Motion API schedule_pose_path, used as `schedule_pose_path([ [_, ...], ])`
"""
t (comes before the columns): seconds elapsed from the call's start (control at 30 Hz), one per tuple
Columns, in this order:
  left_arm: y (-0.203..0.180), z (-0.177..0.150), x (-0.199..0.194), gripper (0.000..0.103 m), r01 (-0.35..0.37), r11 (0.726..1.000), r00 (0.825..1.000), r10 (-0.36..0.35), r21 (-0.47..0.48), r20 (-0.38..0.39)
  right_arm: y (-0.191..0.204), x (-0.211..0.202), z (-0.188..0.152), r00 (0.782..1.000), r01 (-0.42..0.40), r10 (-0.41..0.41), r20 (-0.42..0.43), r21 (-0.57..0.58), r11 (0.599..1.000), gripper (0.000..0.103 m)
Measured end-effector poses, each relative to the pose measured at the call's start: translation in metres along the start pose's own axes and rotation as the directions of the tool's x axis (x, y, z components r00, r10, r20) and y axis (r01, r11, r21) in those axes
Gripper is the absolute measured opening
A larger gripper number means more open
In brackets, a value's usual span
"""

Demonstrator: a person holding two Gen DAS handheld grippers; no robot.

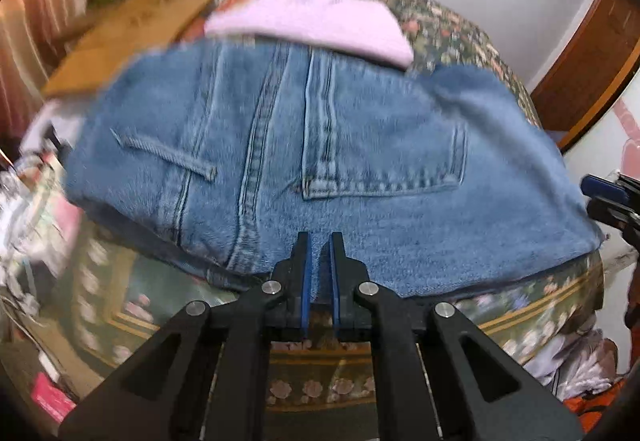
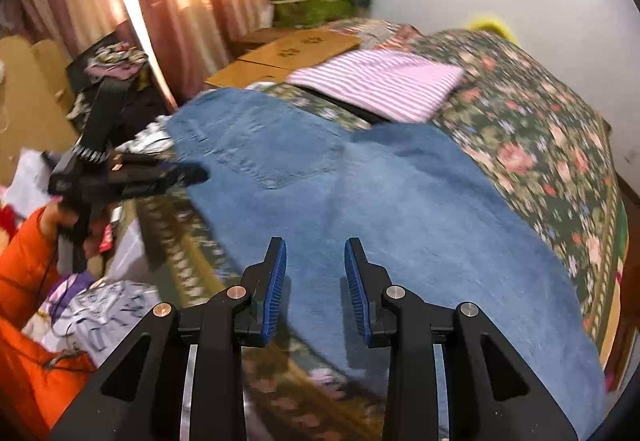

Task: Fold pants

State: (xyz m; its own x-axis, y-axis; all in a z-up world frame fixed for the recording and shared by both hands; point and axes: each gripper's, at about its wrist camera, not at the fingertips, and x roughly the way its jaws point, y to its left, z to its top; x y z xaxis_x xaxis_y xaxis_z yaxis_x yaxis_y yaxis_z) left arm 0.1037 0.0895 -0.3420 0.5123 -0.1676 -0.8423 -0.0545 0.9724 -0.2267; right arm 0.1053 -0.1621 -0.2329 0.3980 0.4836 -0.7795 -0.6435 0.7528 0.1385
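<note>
Folded denim jeans (image 1: 320,161) lie on the floral bedspread (image 2: 540,145): thick, heavy, limp cloth, best pinched at a doubled edge. Left gripper (image 1: 319,241) clenched, apparently empty; right gripper (image 2: 315,247) released above the denim.

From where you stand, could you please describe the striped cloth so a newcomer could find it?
Start at the floral bedspread. The jeans lie across its near side; just beyond their far edge sits the striped cloth, folded flat. It alone has pink and white stripes.
</note>
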Motion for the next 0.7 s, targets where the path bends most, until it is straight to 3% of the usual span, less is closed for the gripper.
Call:
schedule_pose_path([
  [0.1,0.006,-0.007,0.005,0.007,0.029,0.999,1.000,-0.029,-0.019,-0.008,-0.012,0.018,-0.014,0.996,0.045,-0.043,-0.073,0.022,0.999,0.028],
  [0.17,0.006,-0.006,0.002,0.007,0.027,1.000,1.000,-0.027,-0.011,-0.014,-0.021,0.019,-0.023,0.998,0.017,-0.014,-0.066,0.052,0.998,0.028],
  [0.27,0.005,0.002,-0.009,0.008,-0.012,1.000,1.000,0.012,0.006,-0.022,-0.025,0.014,-0.018,0.996,0.005,0.001,-0.084,0.064,0.998,0.028],
  [0.33,0.009,0.012,-0.024,0.011,-0.034,0.999,0.999,0.034,0.008,0.013,-0.028,0.010,-0.013,0.997,0.010,-0.005,-0.081,0.064,0.998,0.028],
  [0.37,0.013,0.018,-0.032,0.021,-0.048,0.999,0.998,0.048,0.001,0.038,-0.031,0.008,-0.009,0.997,0.009,-0.004,-0.075,0.064,0.998,0.028],
  [0.4,0.018,0.026,-0.041,0.038,-0.072,0.997,0.995,0.073,-0.009,0.069,-0.036,0.005,-0.004,0.998,0.008,-0.004,-0.068,0.067,0.998,0.028],
  [0.47,0.030,0.043,-0.059,0.057,-0.119,0.992,0.981,0.122,-0.030,0.152,-0.043,0.004,0.006,0.999,0.018,-0.015,-0.049,0.067,0.998,0.032],
  [0.57,0.047,0.070,-0.067,0.061,-0.181,0.982,0.962,0.188,-0.054,0.197,-0.055,0.005,0.025,0.999,0.044,-0.043,-0.016,0.054,0.998,0.035],
  [0.7,0.075,0.105,-0.056,0.061,-0.196,0.977,0.962,0.209,-0.090,0.177,-0.072,0.016,0.057,0.998,0.057,-0.058,0.013,0.042,0.997,0.035],
])
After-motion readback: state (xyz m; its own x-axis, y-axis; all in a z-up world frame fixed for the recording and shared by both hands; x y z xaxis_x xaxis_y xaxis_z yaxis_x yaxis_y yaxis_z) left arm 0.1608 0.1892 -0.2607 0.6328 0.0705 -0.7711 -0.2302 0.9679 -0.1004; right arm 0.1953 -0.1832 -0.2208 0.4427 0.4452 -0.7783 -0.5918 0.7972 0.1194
